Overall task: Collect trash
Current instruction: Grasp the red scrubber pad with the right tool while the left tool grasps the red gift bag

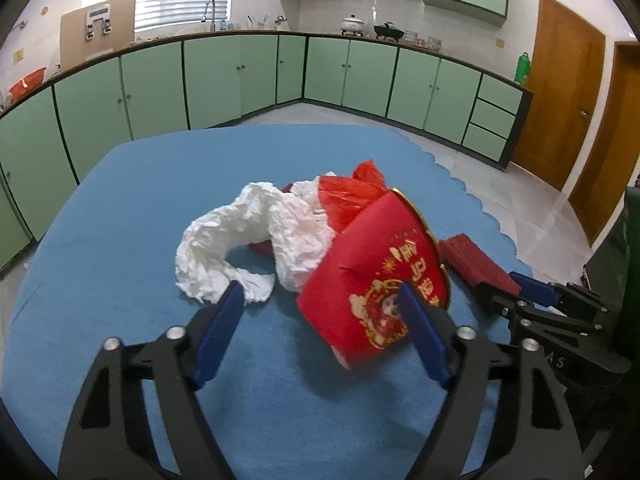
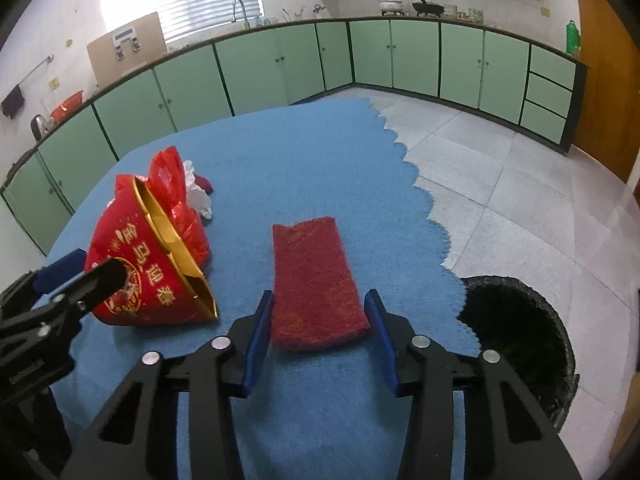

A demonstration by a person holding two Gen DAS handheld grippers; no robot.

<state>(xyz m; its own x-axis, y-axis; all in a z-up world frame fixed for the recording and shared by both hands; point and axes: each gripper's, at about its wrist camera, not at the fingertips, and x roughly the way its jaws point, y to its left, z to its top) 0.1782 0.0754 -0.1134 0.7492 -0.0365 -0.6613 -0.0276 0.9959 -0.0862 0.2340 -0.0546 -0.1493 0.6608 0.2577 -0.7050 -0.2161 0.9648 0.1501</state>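
A red paper bowl (image 1: 372, 256) with gold print lies on its side on the blue tablecloth (image 1: 160, 208), with a red plastic bag (image 1: 352, 196) in its mouth and crumpled white tissue (image 1: 256, 236) beside it. My left gripper (image 1: 320, 298) is open. Its right finger overlaps the bowl's side and its left finger stands clear, by the tissue. A flat red scouring pad (image 2: 316, 272) lies between the fingers of my right gripper (image 2: 318, 298). The pads sit right at its two long edges, and the pad lies flat and unsqueezed. In the right wrist view the bowl (image 2: 144, 256) is at the left.
A bin with a black liner (image 2: 520, 320) stands on the tiled floor just past the cloth's scalloped right edge (image 2: 440, 240). Green kitchen cabinets (image 1: 256, 76) run along the back and a wooden door (image 1: 560, 96) is at the right.
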